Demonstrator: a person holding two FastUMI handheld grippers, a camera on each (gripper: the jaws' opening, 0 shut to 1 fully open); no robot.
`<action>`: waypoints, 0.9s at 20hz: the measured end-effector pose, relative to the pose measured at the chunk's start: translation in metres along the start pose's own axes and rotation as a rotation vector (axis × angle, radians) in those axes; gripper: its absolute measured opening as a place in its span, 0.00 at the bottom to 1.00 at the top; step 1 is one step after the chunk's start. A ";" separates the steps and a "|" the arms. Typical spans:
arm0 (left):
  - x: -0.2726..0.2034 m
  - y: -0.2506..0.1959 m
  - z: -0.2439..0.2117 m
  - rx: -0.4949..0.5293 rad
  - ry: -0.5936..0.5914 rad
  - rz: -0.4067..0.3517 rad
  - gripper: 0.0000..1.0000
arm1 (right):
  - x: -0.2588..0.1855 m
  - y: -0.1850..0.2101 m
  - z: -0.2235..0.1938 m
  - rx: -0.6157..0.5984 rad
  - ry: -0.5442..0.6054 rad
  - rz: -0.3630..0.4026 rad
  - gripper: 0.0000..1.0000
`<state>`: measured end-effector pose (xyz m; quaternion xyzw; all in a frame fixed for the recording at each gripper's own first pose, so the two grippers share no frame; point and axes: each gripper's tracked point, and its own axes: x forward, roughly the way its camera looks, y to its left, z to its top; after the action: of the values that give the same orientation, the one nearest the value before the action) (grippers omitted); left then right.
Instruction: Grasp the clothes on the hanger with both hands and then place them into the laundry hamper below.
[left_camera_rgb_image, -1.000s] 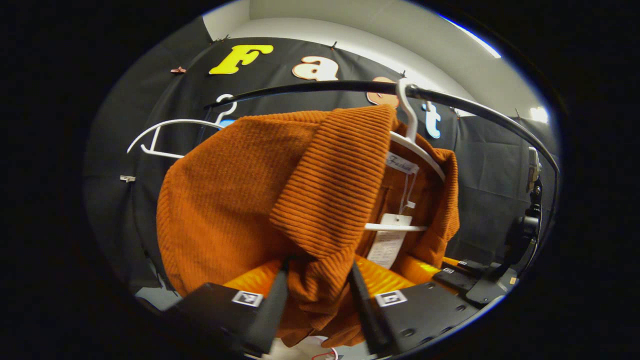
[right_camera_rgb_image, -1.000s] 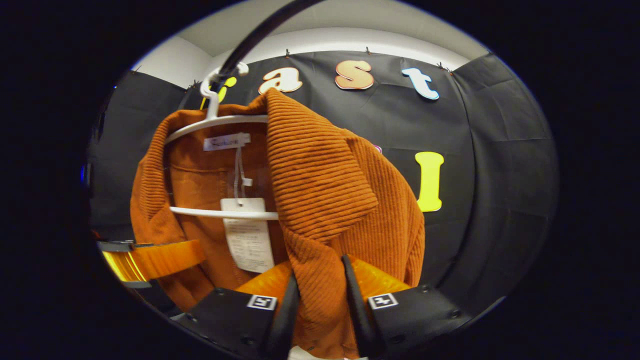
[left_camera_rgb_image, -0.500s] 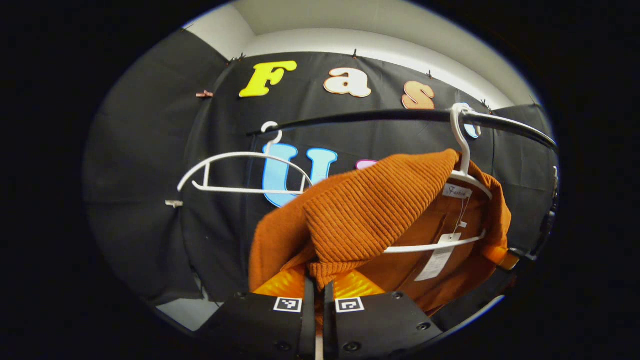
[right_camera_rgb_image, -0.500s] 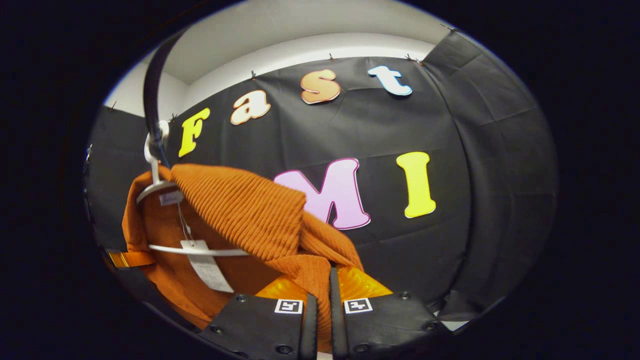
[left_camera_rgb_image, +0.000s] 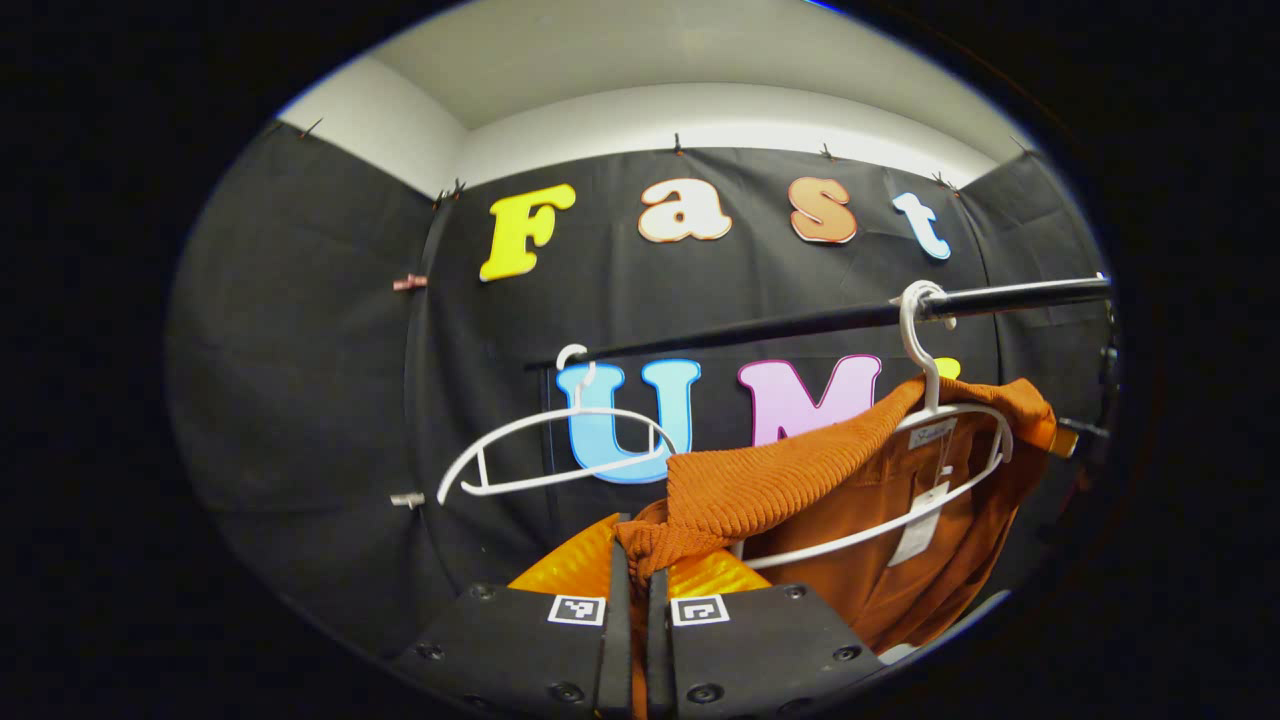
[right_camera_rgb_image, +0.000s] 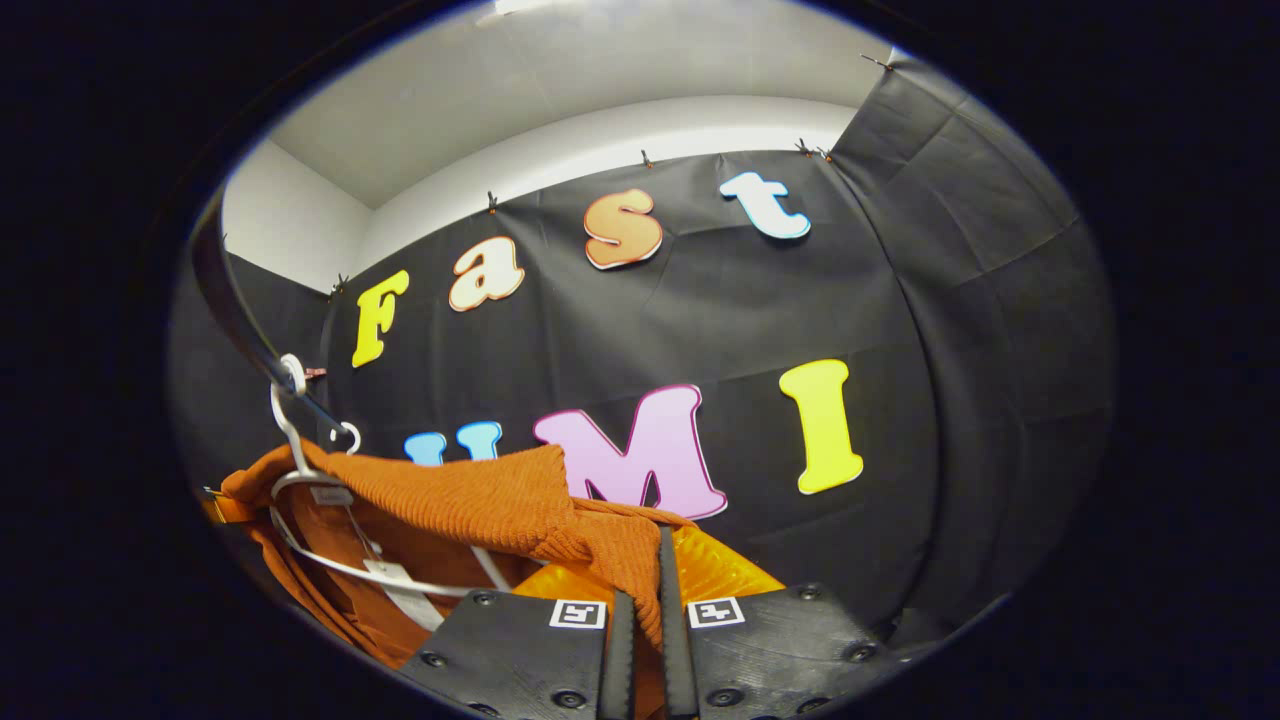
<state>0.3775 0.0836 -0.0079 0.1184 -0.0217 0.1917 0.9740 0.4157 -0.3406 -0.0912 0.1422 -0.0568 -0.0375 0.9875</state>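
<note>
The booth wall (left_camera_rgb_image: 300, 380) of black cloth takes up most of the left gripper view, with a strip of pale ceiling (left_camera_rgb_image: 640, 60) seen above it; a dark rail (left_camera_rgb_image: 800, 322) is run across the cloth from roughly the middle out to the right edge.

Next biggest is the rust-orange ribbed garment (left_camera_rgb_image: 880, 500), which is hung on a white hanger (left_camera_rgb_image: 935, 400) hooked over the rail on the right; one shoulder is stretched down and leftward off the hanger, and a paper tag (left_camera_rgb_image: 915, 520) is seen dangling inside the neck. A second white hanger (left_camera_rgb_image: 560, 450) is left bare on the rail, further to the left.

The left gripper (left_camera_rgb_image: 632, 590) is clamped tight on the pulled-out ribbed edge, so the cloth is pinched between both fingers, bottom centre.

In the right gripper view the same garment (right_camera_rgb_image: 450, 500) is draped low on the left, off its hanger (right_camera_rgb_image: 300, 470), whose hook is caught on the rail (right_camera_rgb_image: 235, 310); the other ribbed edge is drawn toward the camera and squeezed between the fingers of the right gripper (right_camera_rgb_image: 640, 600), which is closed hard on it too.
</note>
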 end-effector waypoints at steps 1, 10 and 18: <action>0.006 0.005 0.010 0.033 -0.023 0.001 0.12 | 0.005 -0.001 0.007 -0.015 -0.013 0.001 0.20; 0.050 0.033 -0.045 -0.082 0.115 -0.052 0.10 | 0.017 0.025 -0.031 -0.116 0.086 0.104 0.15; 0.052 0.044 -0.099 -0.147 0.201 -0.082 0.10 | 0.009 0.033 -0.063 0.023 0.184 0.179 0.15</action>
<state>0.4085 0.1665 -0.0898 0.0278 0.0668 0.1606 0.9844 0.4340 -0.2919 -0.1410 0.1507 0.0211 0.0647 0.9862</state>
